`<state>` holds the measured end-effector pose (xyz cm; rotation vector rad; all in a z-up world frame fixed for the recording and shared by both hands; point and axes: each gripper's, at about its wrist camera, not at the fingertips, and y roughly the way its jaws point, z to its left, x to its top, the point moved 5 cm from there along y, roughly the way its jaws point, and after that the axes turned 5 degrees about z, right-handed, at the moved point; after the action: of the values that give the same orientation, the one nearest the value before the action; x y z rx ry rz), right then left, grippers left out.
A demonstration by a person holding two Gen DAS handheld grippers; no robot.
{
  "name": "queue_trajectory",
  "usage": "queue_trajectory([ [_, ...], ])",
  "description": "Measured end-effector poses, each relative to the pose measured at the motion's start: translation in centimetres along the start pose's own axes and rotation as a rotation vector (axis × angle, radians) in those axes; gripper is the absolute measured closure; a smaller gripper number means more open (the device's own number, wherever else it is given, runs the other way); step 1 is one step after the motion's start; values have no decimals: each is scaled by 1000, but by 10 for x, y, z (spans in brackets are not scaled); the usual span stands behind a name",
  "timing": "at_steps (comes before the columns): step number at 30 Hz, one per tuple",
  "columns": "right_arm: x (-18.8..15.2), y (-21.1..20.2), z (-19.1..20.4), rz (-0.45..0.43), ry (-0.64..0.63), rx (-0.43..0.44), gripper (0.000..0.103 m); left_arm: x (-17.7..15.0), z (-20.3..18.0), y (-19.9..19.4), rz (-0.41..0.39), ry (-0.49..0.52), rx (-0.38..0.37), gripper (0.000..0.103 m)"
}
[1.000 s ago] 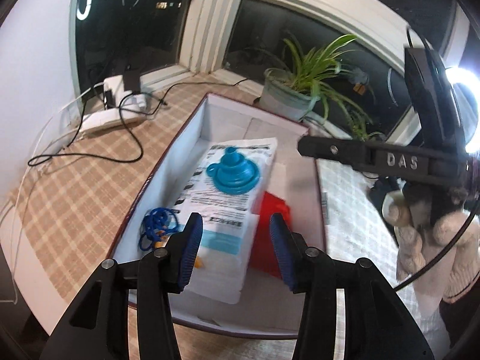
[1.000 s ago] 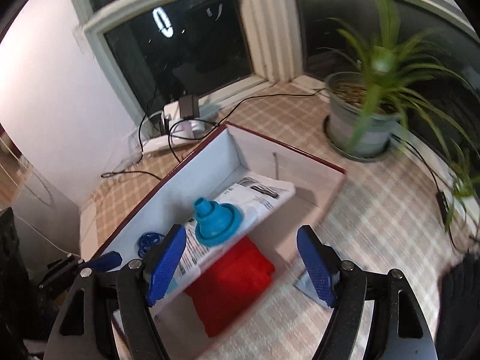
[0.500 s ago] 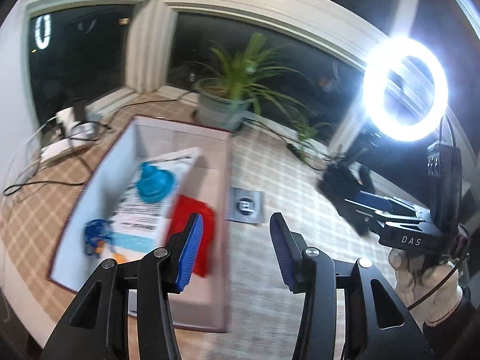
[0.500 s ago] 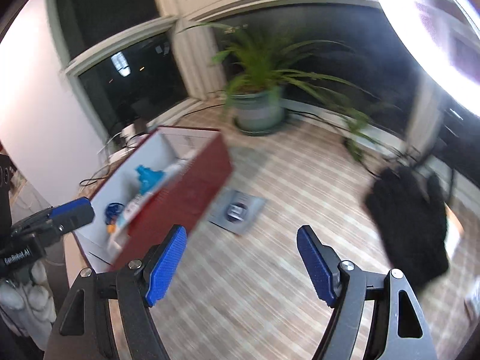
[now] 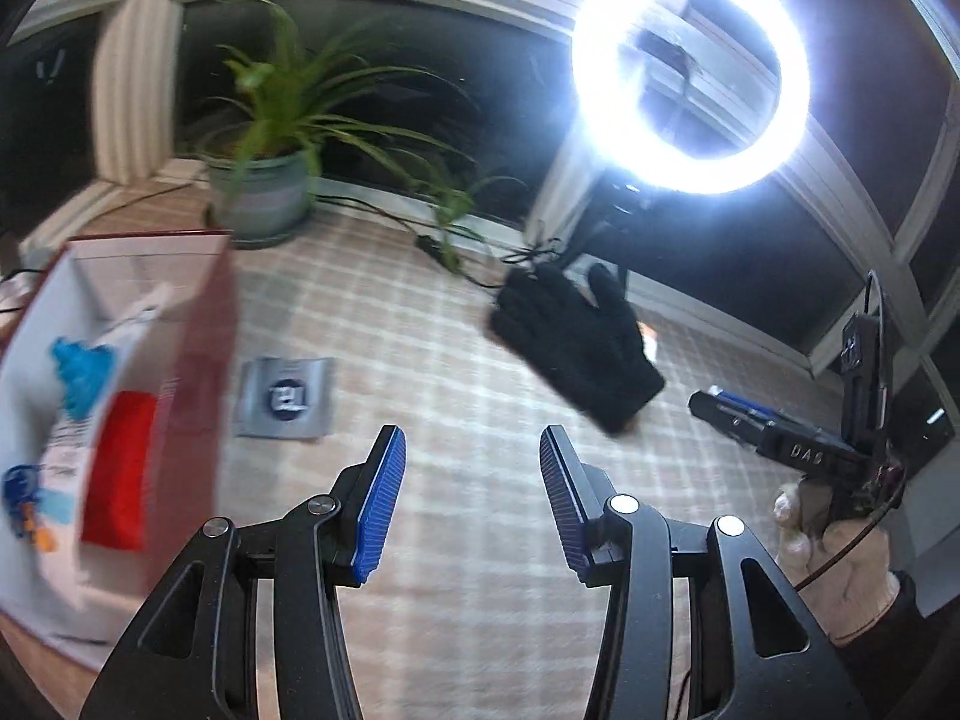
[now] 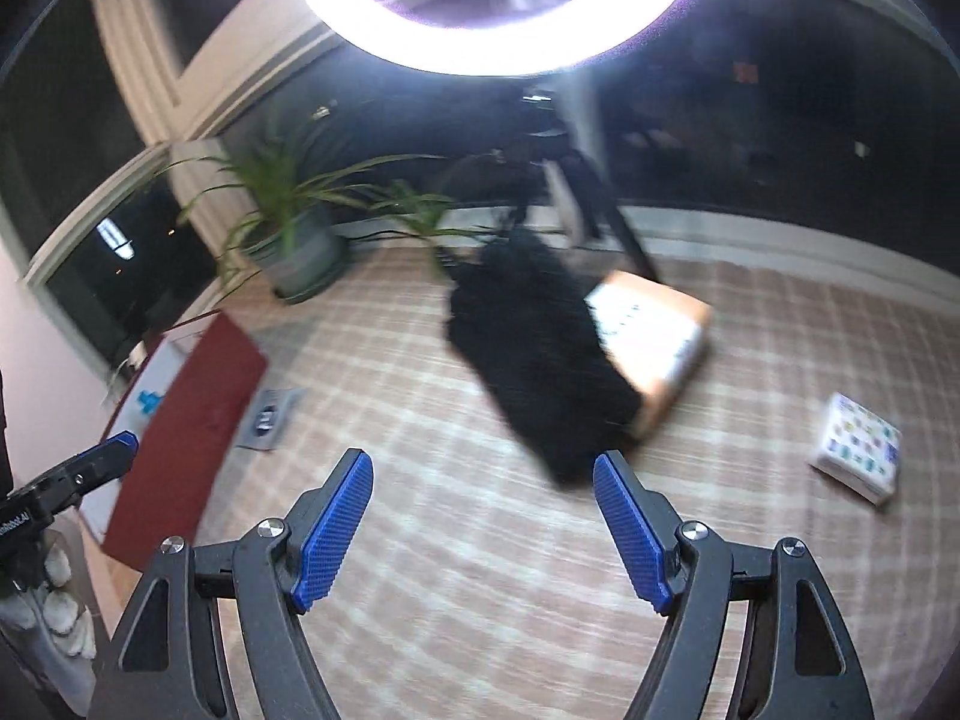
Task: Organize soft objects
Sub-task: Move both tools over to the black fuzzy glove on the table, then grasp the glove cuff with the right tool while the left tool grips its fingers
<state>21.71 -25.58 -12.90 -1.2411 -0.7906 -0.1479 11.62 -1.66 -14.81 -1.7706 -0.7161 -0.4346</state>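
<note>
Left wrist view first: the left gripper (image 5: pixel 471 504) hangs over the checked cloth (image 5: pixel 420 312) with its blue pads spread and nothing between them. Ahead and to the right lies the black glove (image 5: pixel 576 348), flat on the cloth near the far edge, its fingers toward the base of the ring light (image 5: pixel 690 72). Off to the left sits the box (image 5: pixel 198 324), red outside, white inside — a red cloth (image 5: pixel 120 468), a blue funnel (image 5: pixel 81 372) and a white packet (image 5: pixel 129 318) lie in it, all blurred. Just beside the box's right wall is a grey tag (image 5: pixel 285 397). A potted plant (image 5: pixel 264 180) stands at the far edge by the window. At the right edge of the view a gloved hand (image 5: pixel 834 564) grips the right gripper's handle.

Right wrist view now: the right gripper (image 6: pixel 483 525) is spread wide as well, empty, over bare cloth. The glove lies just beyond its right pad, overlapping an orange-edged package (image 6: pixel 660 330). A small patterned packet (image 6: pixel 858 450) sits well apart toward the right edge. The box is at the left, the left gripper's tip poking in beside it.
</note>
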Motion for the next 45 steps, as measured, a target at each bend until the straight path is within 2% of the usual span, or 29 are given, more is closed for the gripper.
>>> queue_trajectory([
  [4,-4,4,-27,4,40,-23,30,10,-22,26,11,21,-38,58],
  [9,-11,13,-41,14,78,-12,30,27,-37,64,31,7,-94,58],
  [13,-14,28,-47,33,93,3,30,40,-41,98,61,-17,-138,57],
  [15,-13,35,-49,40,107,16,30,44,-41,115,80,-16,-138,49],
  [19,-10,46,-51,48,120,32,31,56,-33,160,141,-49,-177,49],
  [21,-8,52,-52,53,125,41,31,62,-27,175,146,-74,-188,49],
  [25,-5,63,-53,67,130,52,32,79,-23,202,150,-76,-189,49],
  [34,2,82,-56,89,169,119,33,104,-30,250,193,70,-119,49],
  [42,0,92,-51,108,178,140,39,111,-22,271,225,32,-168,49],
  [44,1,95,-52,115,197,155,51,111,-23,273,229,27,-191,49],
  [45,1,97,-52,122,206,169,53,111,-24,273,231,28,-197,49],
])
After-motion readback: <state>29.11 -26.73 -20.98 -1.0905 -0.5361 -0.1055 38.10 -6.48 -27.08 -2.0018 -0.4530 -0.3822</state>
